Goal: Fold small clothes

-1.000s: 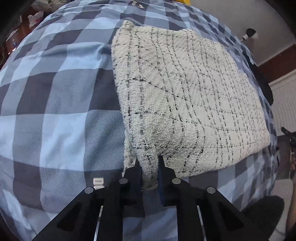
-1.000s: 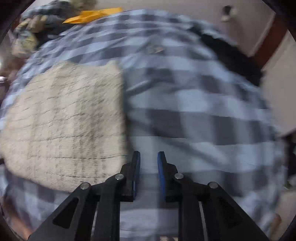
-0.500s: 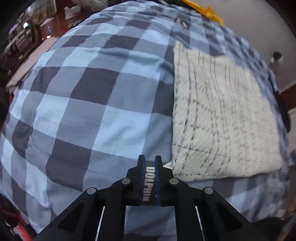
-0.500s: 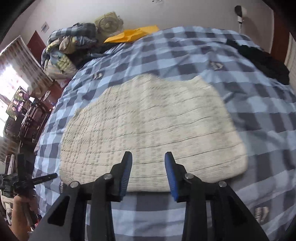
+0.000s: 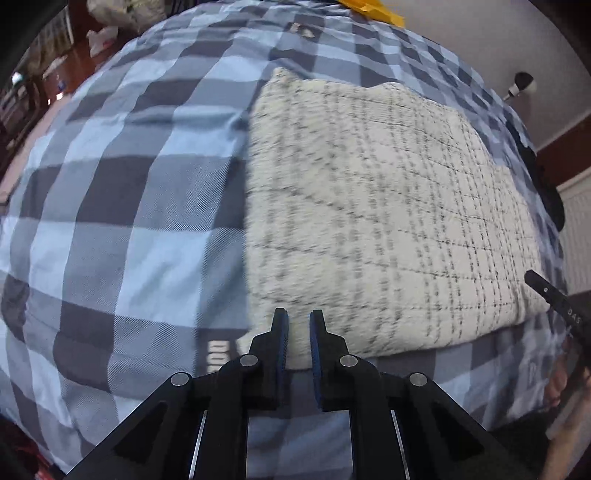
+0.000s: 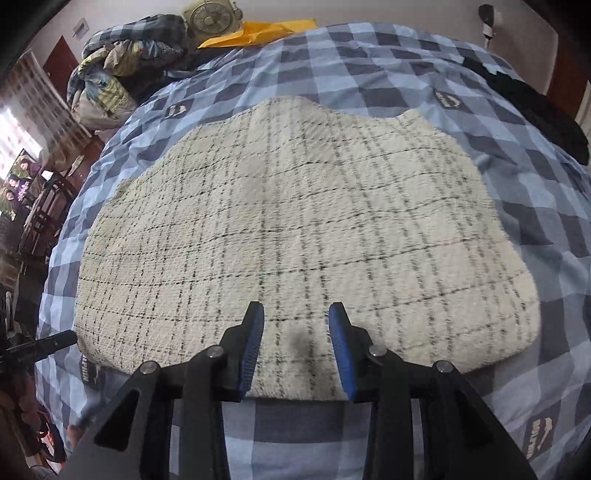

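A cream tweed garment [image 6: 295,221] with a thin black check lies folded flat on the bed, over a blue-and-grey checked duvet cover [image 5: 122,206]. Its near edge runs along the side of the bed closest to both tools, and its far edge shows a shallow dip between two raised corners.

The right gripper [image 6: 296,328] hangs over the middle of the garment's near edge, pointing forward across the cloth. Its jaws are spread wide, with the blue-lined fingers [image 6: 341,343] above the fabric on either side of a small dark smudge. Nothing is held between them, and contact with the cloth cannot be confirmed.

The left gripper [image 5: 296,332] sits at the garment's near left corner, aimed along its left edge. Its jaws stand slightly apart, a narrow gap showing pale fabric between them; they grip nothing. The left-wrist view is blurred along that edge.

In the right-wrist view the left tool's tip appears at the far left, beside the garment's corner. In the left-wrist view the right tool's black finger enters from the right edge.

Beyond the bed: a heap of clothes [image 6: 110,74], a yellow envelope [image 6: 255,31], a fan [image 6: 212,18] and a black garment [image 6: 535,107].
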### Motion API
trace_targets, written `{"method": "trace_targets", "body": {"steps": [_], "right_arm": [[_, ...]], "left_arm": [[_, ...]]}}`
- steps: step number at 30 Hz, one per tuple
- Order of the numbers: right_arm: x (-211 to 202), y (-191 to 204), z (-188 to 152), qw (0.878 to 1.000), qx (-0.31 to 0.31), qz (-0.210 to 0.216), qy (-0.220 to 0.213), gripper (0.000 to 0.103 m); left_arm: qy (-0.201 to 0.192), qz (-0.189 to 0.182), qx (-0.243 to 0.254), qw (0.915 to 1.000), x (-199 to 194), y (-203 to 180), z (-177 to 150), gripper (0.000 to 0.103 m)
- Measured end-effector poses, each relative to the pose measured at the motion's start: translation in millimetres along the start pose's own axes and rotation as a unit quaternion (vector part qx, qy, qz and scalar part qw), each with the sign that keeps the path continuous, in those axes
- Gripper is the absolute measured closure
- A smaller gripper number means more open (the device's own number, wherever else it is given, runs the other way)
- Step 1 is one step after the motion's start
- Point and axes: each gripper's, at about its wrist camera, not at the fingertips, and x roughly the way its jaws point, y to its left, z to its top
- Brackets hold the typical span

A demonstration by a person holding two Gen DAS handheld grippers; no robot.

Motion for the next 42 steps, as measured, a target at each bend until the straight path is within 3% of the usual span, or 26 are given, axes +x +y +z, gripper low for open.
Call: {"method": "trace_targets", "body": {"steps": [3, 4, 6, 7, 8, 10, 16, 18, 20, 22, 25, 27, 29, 30, 31, 32, 34, 35, 36, 37, 40, 42], "right_arm": [[2.2, 9.5, -1.9, 1.0, -0.024, -0.007, -0.005, 0.071], [2.9, 11.8, -1.9, 1.0, -0.029, -0.002, -0.007, 0.071], [4.7, 14.9, -1.2, 0.999, -0.035, 0.004, -0.009, 0.071], [6.1, 16.3, -0.4, 0.999, -0.039, 0.007, -0.012, 0.071], [6.0, 18.3, -0.7, 0.999, -0.045, 0.011, -0.016, 0.071], [7.3, 22.9, -1.3, 0.998, -0.056, 0.021, -0.02, 0.071], [18.1, 39.8, -8.5, 0.994, -0.084, 0.066, -0.017, 0.069], [25.0, 47.2, -11.8, 0.994, -0.095, 0.051, -0.016, 0.055], [31.5, 54.3, -14.5, 0.993, -0.109, 0.03, -0.017, 0.031], [42.5, 60.2, -15.6, 0.991, -0.136, 0.002, 0.001, 0.022], [59.6, 48.3, -17.3, 0.987, -0.154, -0.037, 0.038, 0.019], [59.3, 28.6, -14.4, 0.99, -0.132, -0.022, 0.05, 0.01], [54.7, 4.5, -7.6, 0.993, -0.099, 0.0, 0.067, 0.009], [51.1, -5.7, -5.1, 0.993, -0.091, -0.013, 0.068, 0.009], [46.6, -21.3, -2.4, 0.992, -0.083, -0.063, 0.067, 0.009], [43.6, -32.1, -1.0, 0.99, -0.081, -0.093, 0.065, 0.009], [36.0, -59.9, 2.2, 0.991, -0.062, -0.094, 0.073, 0.009], [33.6, -71.9, 3.9, 0.989, -0.054, -0.118, 0.076, 0.009], [32.8, -85.4, 5.6, 0.977, -0.055, -0.19, 0.079, 0.009], [32.0, -99.3, 7.3, 0.966, -0.059, -0.24, 0.079, 0.003], [18.0, -143.0, 7.9, 0.98, 0.01, -0.184, 0.078, 0.001], [9.2, -153.9, 5.6, 0.978, 0.088, -0.171, 0.082, 0.001]], "left_arm": [[-0.01, -0.01, 0.019, 0.9997, 5.2, -29.6, 3.5, 0.09], [-0.013, -0.009, 0.029, 0.9995, 8.6, -42.5, 5.7, 0.085], [-0.017, -0.01, 0.045, 0.9988, 13.8, -61.2, 8.2, 0.059], [-0.022, -0.011, 0.05, 0.9985, 15.5, -70.2, 9.6, 0.026], [-0.034, -0.014, 0.053, 0.9979, 16.3, -79.0, 11.0, 0.007], [-0.071, -0.014, 0.064, 0.9953, 15.0, -92.8, 13.2, 0.006], [-0.087, 0.039, 0.107, 0.9897, 25.7, -105.0, 10.6, 0.006], [-0.082, 0.065, 0.113, 0.9882, 34.1, -99.5, 5.9, 0.006], [-0.08, 0.097, 0.123, 0.9843, 42.6, -93.9, 0.4, 0.006], [-0.092, 0.13, 0.155, 0.975, 49.4, -88.8, -6.8, 0.005], [-0.108, 0.178, 0.216, 0.9541, 56.8, -77.6, -19.7, 0.0], [-0.11, 0.156, 0.208, 0.9592, 52.2, -60.9, -20.6, 0.0], [-0.09, 0.12, 0.165, 0.975, 47.8, -37.9, -14.7, 0.0], [-0.078, 0.097, 0.134, 0.9831, 45.5, -24.7, -11.3, 0.0], [-0.065, 0.072, 0.103, 0.9899, 44.0, -10.9, -8.5, 0.0], [-0.055, 0.053, 0.081, 0.9938, 43.4, -1.5, -7.0, 0.0], [-0.033, 0.029, 0.044, 0.9981, 41.6, 15.8, -4.7, 0.0], [-0.03, 0.029, 0.039, 0.9984, 39.1, 18.9, -4.4, 0.0], [-0.032, 0.037, 0.042, 0.9979, 34.7, 20.4, -4.7, 0.0], [-0.037, 0.056, 0.05, 0.9965, 31.4, 20.8, -4.8, 0.0], [-0.056, 0.126, 0.086, 0.9867, 19.5, 8.9, -5.6, 0.0], [-0.068, 0.172, 0.121, 0.9753, 12.8, -10.4, -6.1, 0.0]]}}
